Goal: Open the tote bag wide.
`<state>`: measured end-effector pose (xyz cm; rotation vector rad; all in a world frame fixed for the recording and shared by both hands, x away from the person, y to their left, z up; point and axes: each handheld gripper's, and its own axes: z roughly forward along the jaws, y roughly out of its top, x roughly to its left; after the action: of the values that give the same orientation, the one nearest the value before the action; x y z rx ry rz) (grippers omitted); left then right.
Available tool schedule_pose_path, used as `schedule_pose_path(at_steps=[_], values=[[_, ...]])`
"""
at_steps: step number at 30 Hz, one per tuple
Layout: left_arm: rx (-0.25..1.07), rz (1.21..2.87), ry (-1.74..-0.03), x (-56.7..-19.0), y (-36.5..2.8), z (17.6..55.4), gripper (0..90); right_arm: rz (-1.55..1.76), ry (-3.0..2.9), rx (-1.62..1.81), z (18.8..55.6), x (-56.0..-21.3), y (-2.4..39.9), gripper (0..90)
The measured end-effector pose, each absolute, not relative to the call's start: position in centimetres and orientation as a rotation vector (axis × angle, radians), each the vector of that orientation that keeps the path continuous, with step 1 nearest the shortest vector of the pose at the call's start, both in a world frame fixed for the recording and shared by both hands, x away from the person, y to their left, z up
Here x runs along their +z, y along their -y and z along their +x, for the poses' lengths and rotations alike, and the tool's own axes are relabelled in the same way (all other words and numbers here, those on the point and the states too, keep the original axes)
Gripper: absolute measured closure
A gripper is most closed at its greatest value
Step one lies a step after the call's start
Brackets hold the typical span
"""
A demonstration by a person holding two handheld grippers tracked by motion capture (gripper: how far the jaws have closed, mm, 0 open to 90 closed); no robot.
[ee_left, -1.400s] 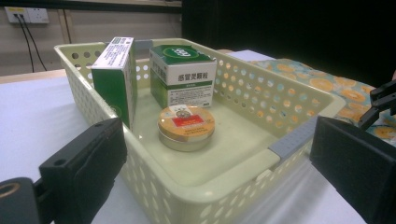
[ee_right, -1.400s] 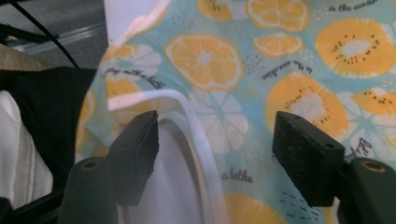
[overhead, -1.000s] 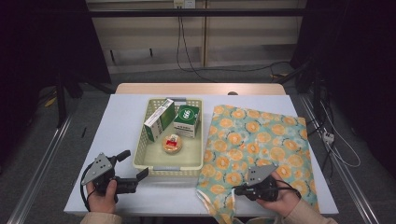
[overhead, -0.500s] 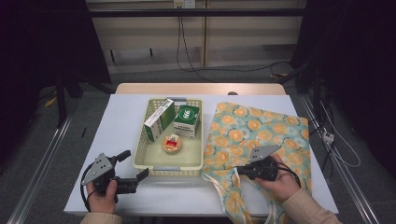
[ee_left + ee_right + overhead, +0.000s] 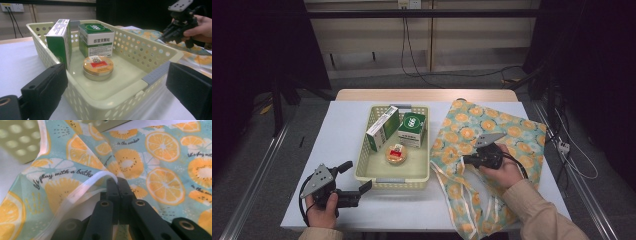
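Note:
A teal cloth (image 5: 509, 131) printed with orange slices lies on the right half of the table. My right gripper (image 5: 465, 160) is shut on the cloth's white-trimmed edge (image 5: 85, 187) and holds that corner lifted and drawn back over the rest of the cloth (image 5: 162, 182); its jaws (image 5: 117, 180) are pressed together on the hem. My left gripper (image 5: 358, 175) is open at the front left corner of the pale yellow basket (image 5: 392, 180), holding nothing. The basket (image 5: 120, 93) holds a round tin (image 5: 98, 66) and two green-and-white boxes (image 5: 58, 41) (image 5: 96, 37). The right gripper (image 5: 162, 38) appears beyond the basket.
The basket stands mid-table, its right wall close to the cloth's left edge. Bare white tabletop (image 5: 337, 130) lies left of the basket and along the front. Cables hang behind the table and run on the floor at the right.
My right gripper has moved from the table's front edge away from the person, carrying the cloth's near corner up and over the cloth. The left gripper has stayed put.

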<state>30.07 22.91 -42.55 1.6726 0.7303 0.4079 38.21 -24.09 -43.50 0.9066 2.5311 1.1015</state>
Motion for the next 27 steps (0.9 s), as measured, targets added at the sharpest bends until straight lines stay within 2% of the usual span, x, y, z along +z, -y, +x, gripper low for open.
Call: schedule_pose_path(at_steps=[4, 21, 27], values=[[0.409, 1.673, -0.734, -42.6, -23.0, 30.0, 3.6, 0.920, -2.558, 1.087, 39.7, -43.8, 23.7, 90.0], [0.402, 1.679, -0.729, -42.7, -22.8, 30.1, 3.5, 1.008, -2.435, 1.076, 41.2, -43.5, 23.4, 90.0], [0.402, 1.685, -0.730, -42.6, -22.8, 30.1, 3.6, 1.065, -2.403, 1.022, 42.9, -44.0, 23.5, 90.0]])
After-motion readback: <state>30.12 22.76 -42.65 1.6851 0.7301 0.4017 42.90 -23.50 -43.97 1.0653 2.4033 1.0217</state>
